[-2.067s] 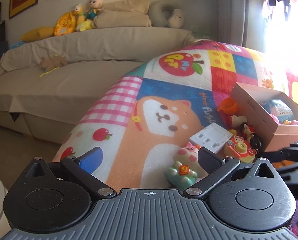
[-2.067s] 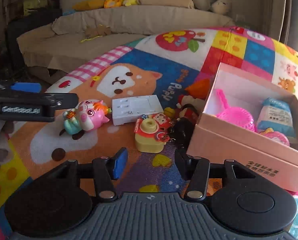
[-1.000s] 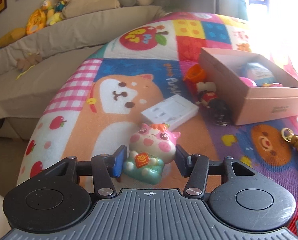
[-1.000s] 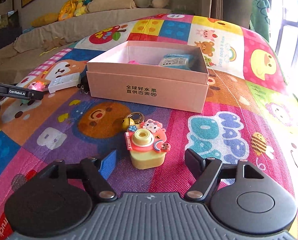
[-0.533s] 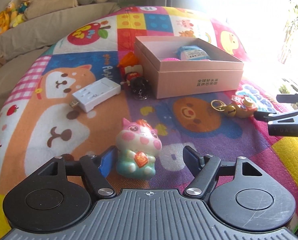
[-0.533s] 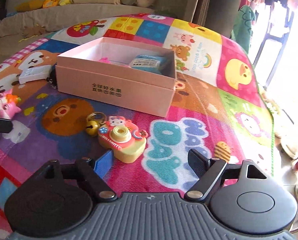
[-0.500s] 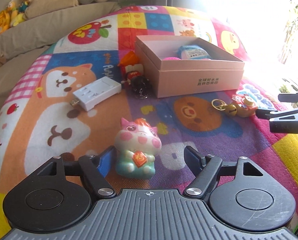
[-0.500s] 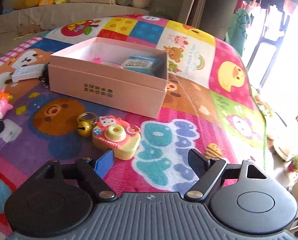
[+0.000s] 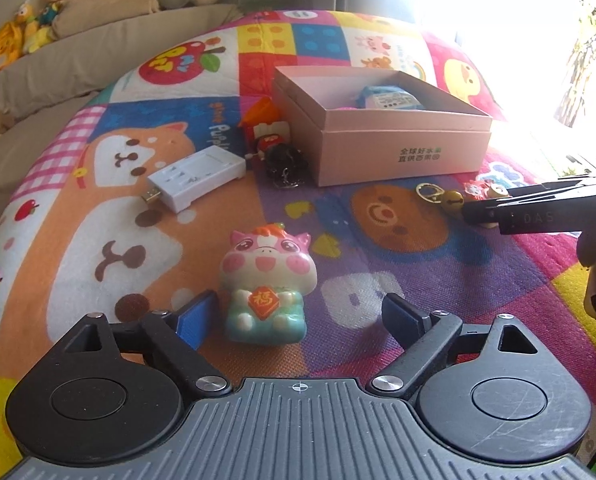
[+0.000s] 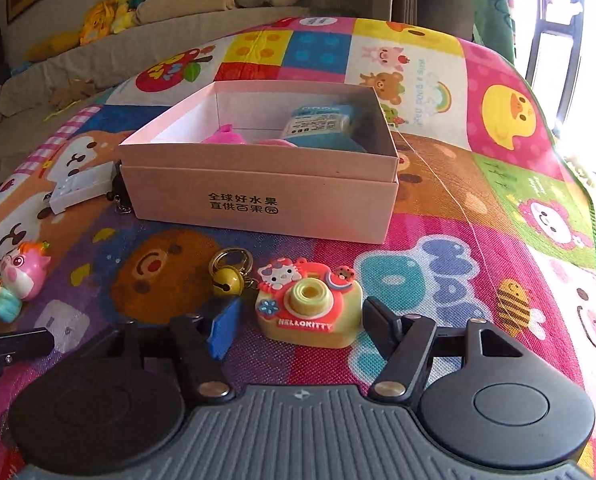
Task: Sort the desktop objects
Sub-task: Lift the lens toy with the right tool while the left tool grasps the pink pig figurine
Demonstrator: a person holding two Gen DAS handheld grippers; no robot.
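Observation:
A pink-and-green pig toy (image 9: 267, 284) stands on the play mat between the fingers of my left gripper (image 9: 298, 316). Its jaws are opening, and neither pad touches the toy. A yellow-and-red Hello Kitty camera toy (image 10: 310, 308) lies on the mat between the fingers of my right gripper (image 10: 301, 328). Those jaws are closing; the right finger is at the toy's edge and the blue pad (image 10: 223, 330) still stands off. A brass bell keyring (image 10: 227, 280) hangs off the camera toy's left side. The open pink box (image 10: 257, 196) behind holds a blue packet (image 10: 322, 124) and pink items.
A white charger (image 9: 195, 178), a black keychain (image 9: 285, 160), a small red figure (image 9: 269, 136) and an orange piece (image 9: 261, 110) lie left of the pink box (image 9: 402, 156). A finger of my right gripper (image 9: 538, 212) reaches in from the right. A sofa with plush toys stands behind.
The left jaws have spread off the pig toy, which now stands free on the mat. The right jaws have narrowed around the camera toy and sit closer to it.

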